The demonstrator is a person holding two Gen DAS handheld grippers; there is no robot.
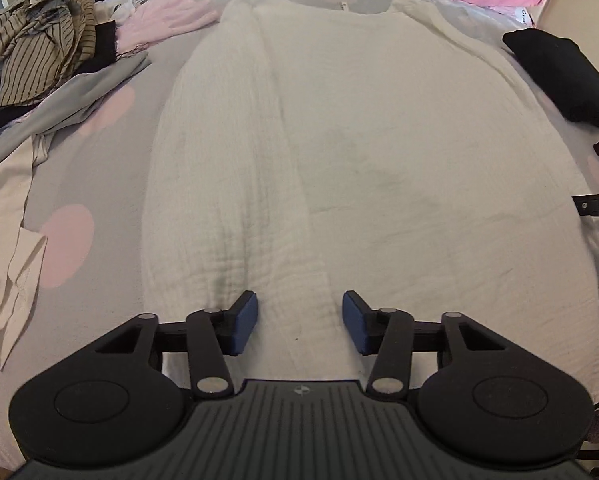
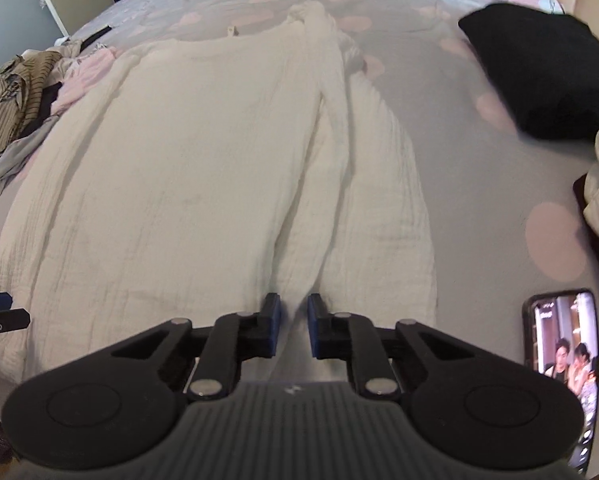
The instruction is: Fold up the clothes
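Grey bedspread [image 1: 111, 152] with pink dots is serving as the folding surface; white garment [image 1: 359, 152] is lying flat across it, both sleeves already turned in lengthwise; unfolded clothes pile [image 1: 39, 52] is waiting at the far left. Left gripper [image 1: 299, 322] is hovering over the near hem, jaws spread, nothing between them; right gripper [image 2: 294, 326] is pinching a ridge of hem, jaws nearly together, probably for folding the hem toward the collar.
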